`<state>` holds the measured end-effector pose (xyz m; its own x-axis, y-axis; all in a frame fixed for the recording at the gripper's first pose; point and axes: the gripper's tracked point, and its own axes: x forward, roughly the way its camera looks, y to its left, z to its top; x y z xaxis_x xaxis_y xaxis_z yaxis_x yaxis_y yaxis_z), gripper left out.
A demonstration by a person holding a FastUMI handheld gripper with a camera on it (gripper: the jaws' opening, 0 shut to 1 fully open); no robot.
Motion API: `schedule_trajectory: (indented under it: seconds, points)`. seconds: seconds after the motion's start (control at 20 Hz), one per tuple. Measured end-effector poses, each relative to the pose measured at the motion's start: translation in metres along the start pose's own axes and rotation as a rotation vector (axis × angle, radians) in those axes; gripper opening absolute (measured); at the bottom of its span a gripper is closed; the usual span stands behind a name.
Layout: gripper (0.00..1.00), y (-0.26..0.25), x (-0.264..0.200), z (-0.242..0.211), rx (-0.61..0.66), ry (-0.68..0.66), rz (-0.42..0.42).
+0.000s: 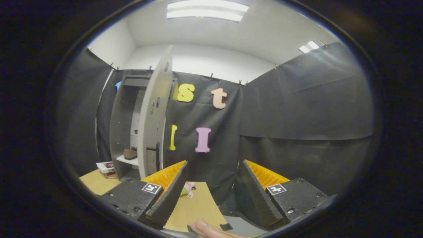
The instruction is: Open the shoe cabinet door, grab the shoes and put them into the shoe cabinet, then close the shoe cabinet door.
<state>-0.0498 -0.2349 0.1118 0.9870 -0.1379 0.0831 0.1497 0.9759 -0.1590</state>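
Note:
The grey shoe cabinet (124, 125) stands beyond my left finger, against the black cloth wall. Its door (152, 115) is swung wide open, edge-on toward me. Inside, a brown shoe (130, 153) rests on a white shelf (128, 161). My gripper (211, 178) is open, well back from the cabinet and to its right, with nothing between the black and orange fingers (168, 195).
A wooden tabletop (198, 206) lies under the fingers, with a small pink and green toy (187, 190) on it just ahead of the left finger. A stack of books (105, 168) sits left of the cabinet's foot. A person's hand (211, 229) shows low between the fingers.

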Motion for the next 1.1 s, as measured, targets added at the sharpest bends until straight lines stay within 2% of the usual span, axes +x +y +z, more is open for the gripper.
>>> schedule_trajectory:
  seconds: [0.15, 0.25, 0.5, 0.8, 0.95, 1.1]
  points:
    - [1.00, -0.009, 0.039, -0.023, -0.034, 0.025, 0.025]
    - [1.00, -0.011, 0.069, -0.034, 0.007, 0.060, 0.027]
    - [1.00, 0.026, 0.112, -0.051, 0.078, 0.099, 0.118]
    - [1.00, 0.111, 0.115, -0.037, 0.067, 0.069, 0.267]
    - [0.90, 0.128, 0.115, -0.027, 0.045, 0.040, 0.217]
    - [0.89, 0.155, 0.105, -0.031, 0.070, 0.080, 0.253]
